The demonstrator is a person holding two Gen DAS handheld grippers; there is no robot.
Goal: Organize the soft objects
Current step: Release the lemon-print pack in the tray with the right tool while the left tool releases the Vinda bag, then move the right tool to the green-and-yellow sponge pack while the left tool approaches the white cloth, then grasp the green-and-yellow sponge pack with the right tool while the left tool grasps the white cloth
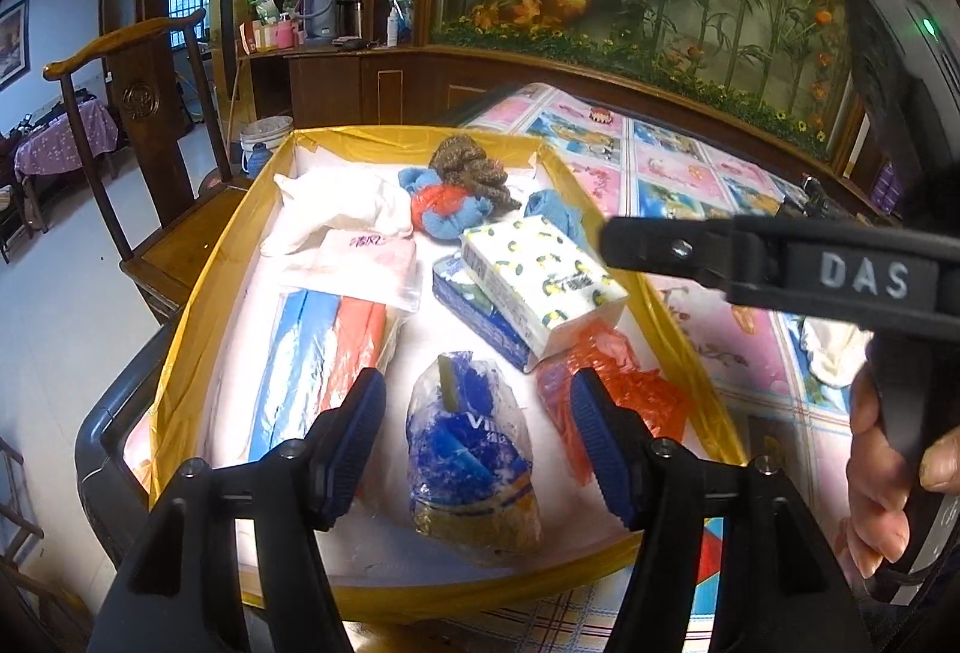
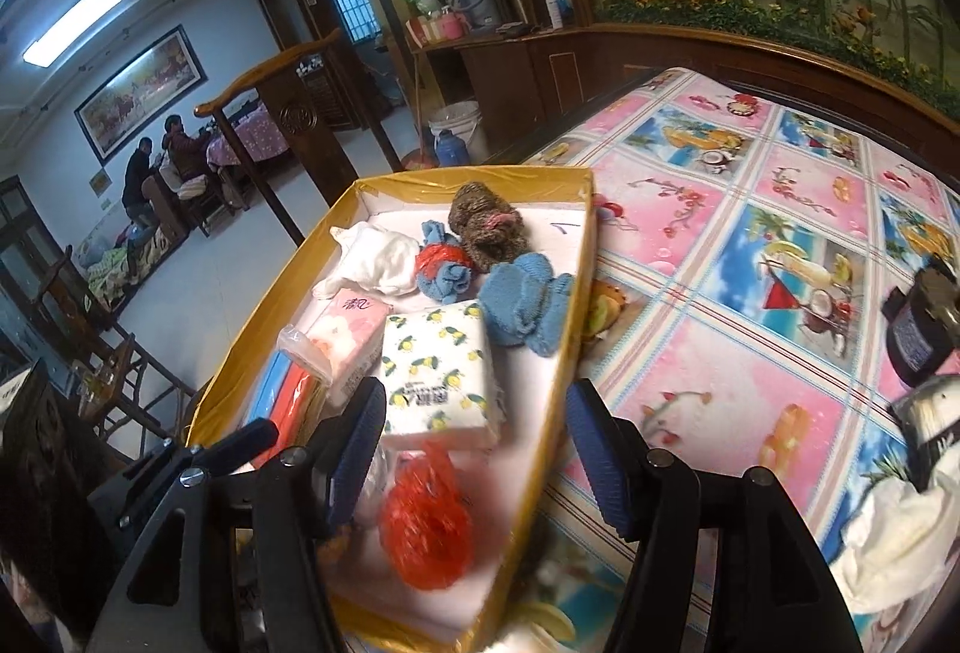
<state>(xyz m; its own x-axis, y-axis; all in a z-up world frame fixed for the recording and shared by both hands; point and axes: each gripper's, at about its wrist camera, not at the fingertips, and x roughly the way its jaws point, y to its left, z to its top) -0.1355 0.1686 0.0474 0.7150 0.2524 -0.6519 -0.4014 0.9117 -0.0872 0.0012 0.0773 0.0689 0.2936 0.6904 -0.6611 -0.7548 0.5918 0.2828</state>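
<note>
Left gripper (image 1: 477,440), nearest the lens: jaws spread wide and empty, poised above a crumpled blue-and-white plastic bag (image 1: 471,449) lying at the near end of the tray (image 1: 180,353), a shallow white-floored box with yellow taped walls. Right gripper (image 2: 477,449): likewise wide open with nothing held, straddling the tray's right wall above a red plastic bag (image 2: 429,521); in the left wrist view one of its black fingers crosses the frame from the right, with the person's hand (image 1: 882,479) on the handle.

Middle of the tray: a lemon-print tissue pack (image 1: 543,284) resting partly on a blue tissue pack (image 1: 474,308); to the left, a pink tissue pack (image 1: 354,263) overlapping a flat blue-and-orange wrapped packet (image 1: 324,353).

Far end of the tray: a white cloth (image 1: 342,212), a blue towel roll tied with red (image 1: 447,212), a brown knitted item (image 1: 474,170) and a loose blue towel (image 2: 525,302), all close together.

The tray sits on a table with a pink-and-blue patterned cloth (image 2: 750,257). On the cloth, well apart from the tray at the right edge, lie a further white cloth (image 2: 900,545) and a dark jar (image 2: 921,338). Behind the tray stands a wooden chair (image 1: 150,113).
</note>
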